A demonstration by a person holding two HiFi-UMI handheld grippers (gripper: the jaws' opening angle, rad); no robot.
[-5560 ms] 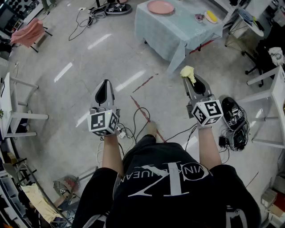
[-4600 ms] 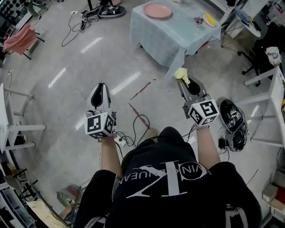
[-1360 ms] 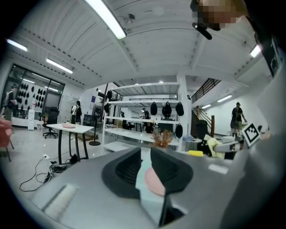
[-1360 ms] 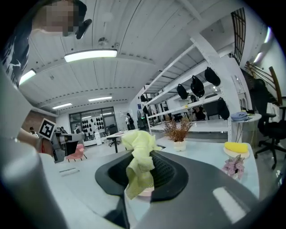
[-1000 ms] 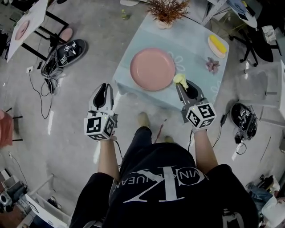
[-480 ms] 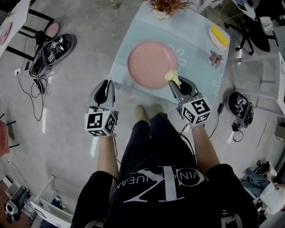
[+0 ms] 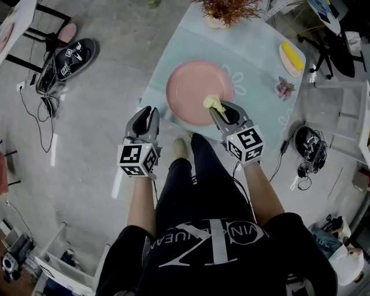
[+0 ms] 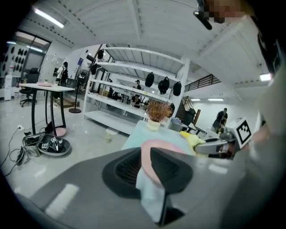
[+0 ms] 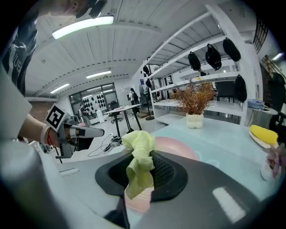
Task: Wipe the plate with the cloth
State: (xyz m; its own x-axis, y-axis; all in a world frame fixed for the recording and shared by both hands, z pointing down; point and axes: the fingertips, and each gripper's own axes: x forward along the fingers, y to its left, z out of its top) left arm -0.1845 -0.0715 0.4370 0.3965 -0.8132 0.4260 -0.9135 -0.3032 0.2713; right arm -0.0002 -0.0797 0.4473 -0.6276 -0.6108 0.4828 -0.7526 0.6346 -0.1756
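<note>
**A:** Where did things stand, starting at the left?

**B:** The left gripper [image 7: 144, 119] hung off the table's [image 7: 254, 63] near edge, at the plate's [image 7: 191, 87] 7 o'clock. Its jaws stood slightly apart with nothing between them. The right gripper [image 7: 224, 111] was clenched on the cloth [image 7: 213, 104], which bunched up past the jaw tips over the plate's 4 o'clock rim. I couldn't tell whether the cloth was touching the plate.

**A:** What could have gone wrong from there?

**B:** Nothing steadied the plate, and it sat near the table's front edge. A hard sideways wipe would probably have slid it, or dragged the tablecloth with it. A pull toward 6 o'clock risked taking it over the edge. Only a small fold of cloth seemed pinched, so heavy pressure might have tugged it free. The bare jaws would then have scraped the plate. I'd have judged it safer to bring the left gripper to the rim first.

**A:** And the containers?

**B:** The plate held nothing but the cloth's tip above it. At its 1 o'clock a pot [image 7: 217, 22] held a dry plant [image 7: 228, 7]. At 2 o'clock, well apart, a small dish [image 7: 284, 51] carried something long and yellow; I couldn't tell what.
</note>
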